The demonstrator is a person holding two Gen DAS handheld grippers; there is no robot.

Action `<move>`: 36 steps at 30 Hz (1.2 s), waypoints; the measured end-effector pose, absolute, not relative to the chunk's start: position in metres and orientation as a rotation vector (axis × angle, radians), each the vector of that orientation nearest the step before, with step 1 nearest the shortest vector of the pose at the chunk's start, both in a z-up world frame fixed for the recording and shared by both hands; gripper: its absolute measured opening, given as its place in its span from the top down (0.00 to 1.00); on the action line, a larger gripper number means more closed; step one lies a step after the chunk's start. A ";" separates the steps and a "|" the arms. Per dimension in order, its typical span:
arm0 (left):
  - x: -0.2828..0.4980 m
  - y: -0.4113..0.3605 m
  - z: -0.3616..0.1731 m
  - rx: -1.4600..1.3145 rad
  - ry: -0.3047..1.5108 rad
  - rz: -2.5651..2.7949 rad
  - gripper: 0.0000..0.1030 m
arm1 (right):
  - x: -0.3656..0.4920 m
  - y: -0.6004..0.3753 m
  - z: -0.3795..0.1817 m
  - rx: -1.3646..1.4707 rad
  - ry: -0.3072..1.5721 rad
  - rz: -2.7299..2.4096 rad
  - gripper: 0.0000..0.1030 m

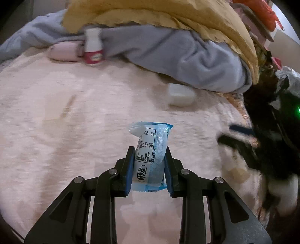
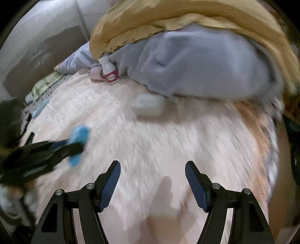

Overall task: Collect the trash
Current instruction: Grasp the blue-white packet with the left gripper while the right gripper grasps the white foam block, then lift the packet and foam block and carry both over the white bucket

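The left gripper clamps a blue-and-white snack wrapper between its pads, held over the middle of the pink fluffy blanket. The right gripper hangs with fingers spread, holding nothing. A small white container lies near the blanket's far edge, beside a grey garment; a red-and-white bottle stands farther left.

I count one blue-and-white snack wrapper, one small bottle with a red label, one white container lying on its side, and one pink object beside the bottle. On the bed I see three fabrics: one pink blanket, one grey garment, one yellow blanket. My grippers number two.
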State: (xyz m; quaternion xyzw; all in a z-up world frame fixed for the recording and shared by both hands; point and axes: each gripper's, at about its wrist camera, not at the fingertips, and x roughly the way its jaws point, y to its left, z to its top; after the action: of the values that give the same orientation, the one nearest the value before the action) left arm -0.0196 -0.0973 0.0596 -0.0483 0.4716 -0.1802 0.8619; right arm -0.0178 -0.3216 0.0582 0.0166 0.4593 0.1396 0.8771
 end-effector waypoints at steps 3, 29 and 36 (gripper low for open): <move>-0.027 -0.078 0.058 -0.109 0.995 -0.369 0.74 | 0.018 -0.300 0.054 -0.061 0.948 0.290 0.31; -0.062 -0.085 0.055 -0.187 1.007 -0.452 0.74 | 0.016 -0.302 0.062 0.062 0.938 0.307 0.52; -0.092 -0.120 0.069 -0.135 0.995 -0.499 0.74 | -0.077 -0.309 0.078 0.007 0.934 0.329 0.52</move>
State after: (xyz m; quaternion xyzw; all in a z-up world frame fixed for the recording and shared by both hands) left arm -0.0922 -0.1202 0.0693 -0.0640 0.4716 -0.2368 0.8470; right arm -0.0772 -0.3094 0.0781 0.0033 0.4483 0.1580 0.8798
